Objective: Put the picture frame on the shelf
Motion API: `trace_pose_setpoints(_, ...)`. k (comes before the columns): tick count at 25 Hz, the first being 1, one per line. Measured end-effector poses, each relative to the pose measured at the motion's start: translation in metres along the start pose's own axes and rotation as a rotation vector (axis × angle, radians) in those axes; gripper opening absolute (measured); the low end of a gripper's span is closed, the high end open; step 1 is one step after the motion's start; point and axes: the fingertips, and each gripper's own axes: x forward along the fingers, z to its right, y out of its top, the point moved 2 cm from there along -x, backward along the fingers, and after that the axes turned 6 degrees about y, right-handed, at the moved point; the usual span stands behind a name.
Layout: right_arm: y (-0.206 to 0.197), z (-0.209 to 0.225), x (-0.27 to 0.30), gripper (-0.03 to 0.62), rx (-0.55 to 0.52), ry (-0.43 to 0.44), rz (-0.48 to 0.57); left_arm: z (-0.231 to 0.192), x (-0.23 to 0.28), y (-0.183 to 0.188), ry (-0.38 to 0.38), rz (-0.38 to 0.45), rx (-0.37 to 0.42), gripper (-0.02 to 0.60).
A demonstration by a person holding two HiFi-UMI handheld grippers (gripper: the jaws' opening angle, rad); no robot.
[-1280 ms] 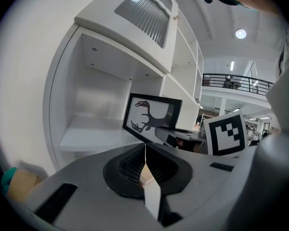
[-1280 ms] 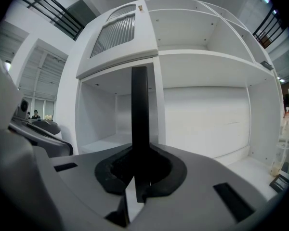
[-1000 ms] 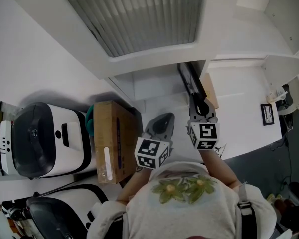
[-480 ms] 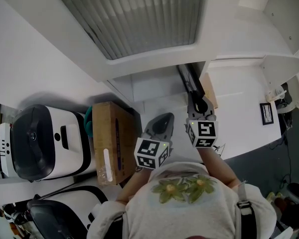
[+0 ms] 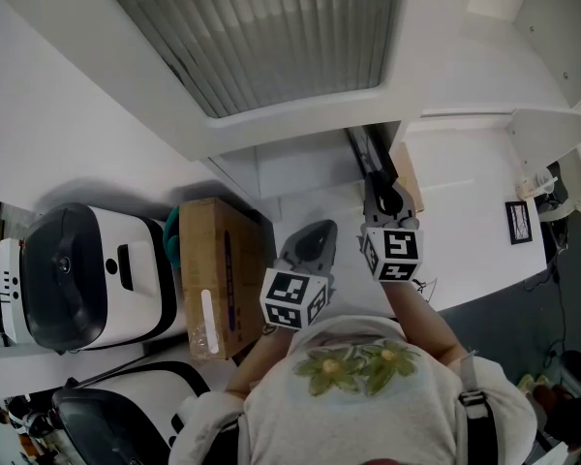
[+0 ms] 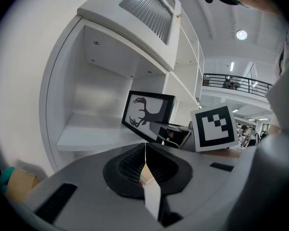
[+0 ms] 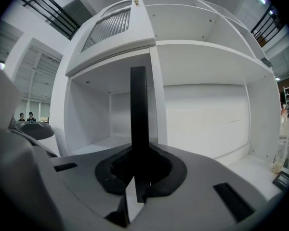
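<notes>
the right gripper clamps the flat, thin black picture frame upright, edge-on before the smooth white shelf; the left gripper is pinched together, empty.

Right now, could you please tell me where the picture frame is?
In the right gripper view the picture frame stands upright and edge-on, clamped in the right gripper, just in front of the white shelf, beside its divider.

In right gripper view, picture frame edge-on, face unseen; small black sign illegible.
</notes>
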Motion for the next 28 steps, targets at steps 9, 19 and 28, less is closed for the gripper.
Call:
trace_pose_setpoints(9, 0.001, 0.003, 0.007, 0.046, 0.009, -0.006, 0.004, 0.0, -0.001, 0.0, 0.003, 0.001, 0.0, 0.031)
trace_pose_setpoints(19, 0.0, 0.003, 0.01, 0.046, 0.028, 0.012, 0.009, 0.0, -0.001, -0.002, 0.007, -0.003, 0.006, 0.031)
trace_pose_setpoints(28, 0.006, 0.002, -0.001, 0.067, 0.036, 0.051, 0.043, 0.0, 0.0, -0.002, 0.009, -0.008, 0.005, 0.031)
